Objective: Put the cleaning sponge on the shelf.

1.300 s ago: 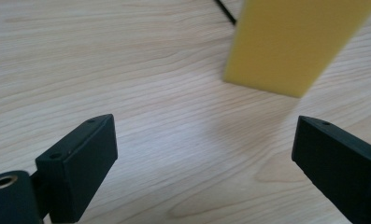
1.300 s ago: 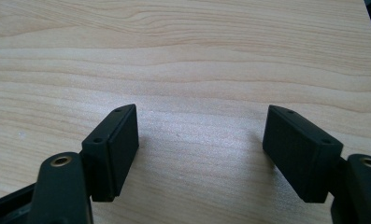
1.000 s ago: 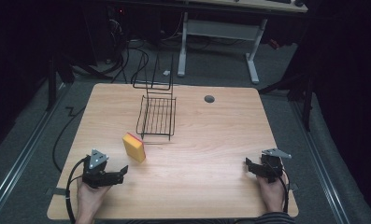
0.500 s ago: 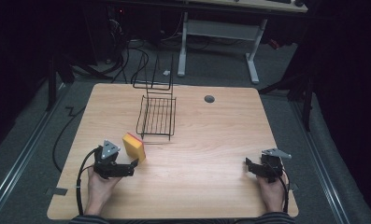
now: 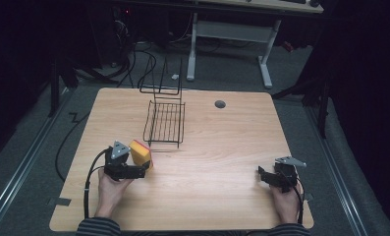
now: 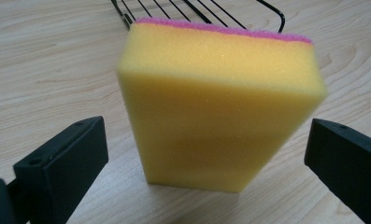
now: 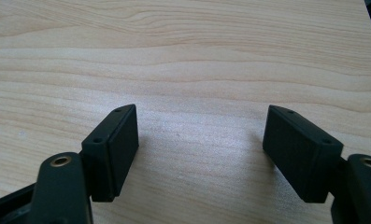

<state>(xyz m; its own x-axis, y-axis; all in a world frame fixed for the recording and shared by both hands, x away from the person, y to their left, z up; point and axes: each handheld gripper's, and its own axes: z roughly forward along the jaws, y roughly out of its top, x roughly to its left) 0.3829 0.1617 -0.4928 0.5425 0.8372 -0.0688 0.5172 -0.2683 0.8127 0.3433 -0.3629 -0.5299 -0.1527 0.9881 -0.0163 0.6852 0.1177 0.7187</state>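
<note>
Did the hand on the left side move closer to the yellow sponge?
Yes. The left gripper has come forward and toward the table's middle, up to the sponge, which kept its place before the wire rack.

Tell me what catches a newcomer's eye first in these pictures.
A bright yellow sponge with a pink top stands on the wooden table, framed by the open jaws of the left gripper. Just beyond it sits a black wire rack. The right gripper rests open near the table's right edge.
</note>
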